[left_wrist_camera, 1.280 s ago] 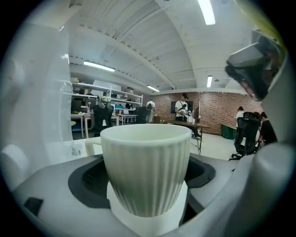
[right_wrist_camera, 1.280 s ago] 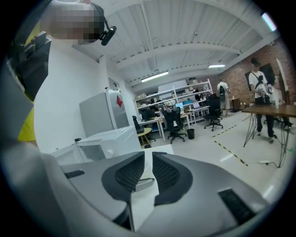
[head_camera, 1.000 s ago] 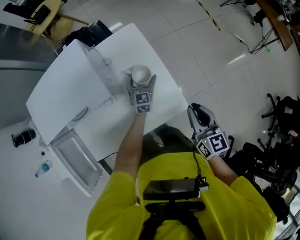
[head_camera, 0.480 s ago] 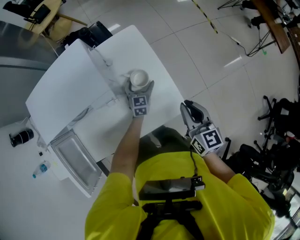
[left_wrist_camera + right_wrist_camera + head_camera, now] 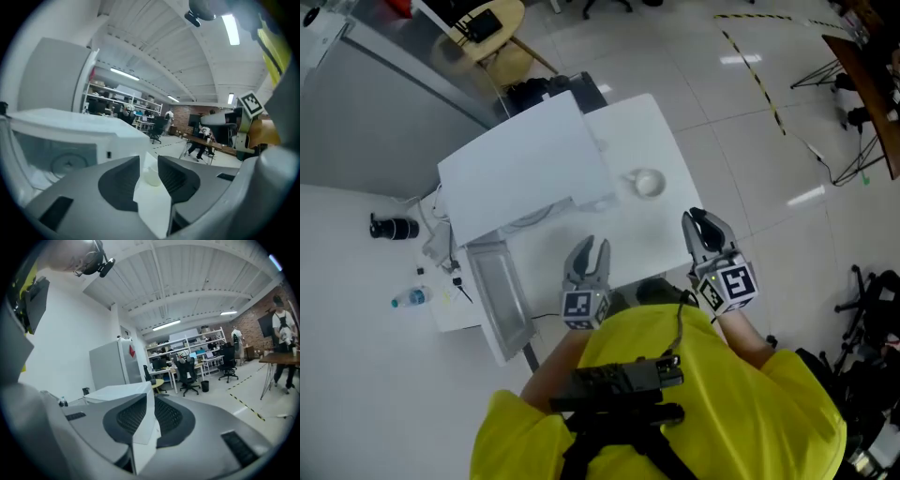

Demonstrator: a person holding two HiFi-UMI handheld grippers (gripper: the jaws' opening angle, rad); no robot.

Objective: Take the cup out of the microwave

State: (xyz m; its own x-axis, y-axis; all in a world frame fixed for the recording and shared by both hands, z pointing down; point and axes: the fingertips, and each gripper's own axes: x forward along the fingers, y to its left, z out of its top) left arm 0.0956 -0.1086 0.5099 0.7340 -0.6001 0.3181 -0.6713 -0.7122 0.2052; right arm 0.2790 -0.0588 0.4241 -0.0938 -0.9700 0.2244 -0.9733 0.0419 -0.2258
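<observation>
A white worktop fills the middle of the head view. The white microwave stands on the worktop's left part, and its door hangs open toward the person. The person, in a yellow top, stands at the near edge with both claws held above that edge. The left claw is just right of the open door and points at the worktop. Its jaws are closing and already narrow, with nothing pressed between them. In the left gripper view only bare worktop and the distant cup show through the slim gap, with the open microwave cavity off to the left. The right claw hovers over the worktop's right near corner. Its jaws stand only a sliver apart and hold nothing, and the worktop's edge is visible through the gap. The small white cup stands upright on the worktop, outside the microwave and just right of it, well apart from both claws. A small bottle lies on the white surface left of the door.
</observation>
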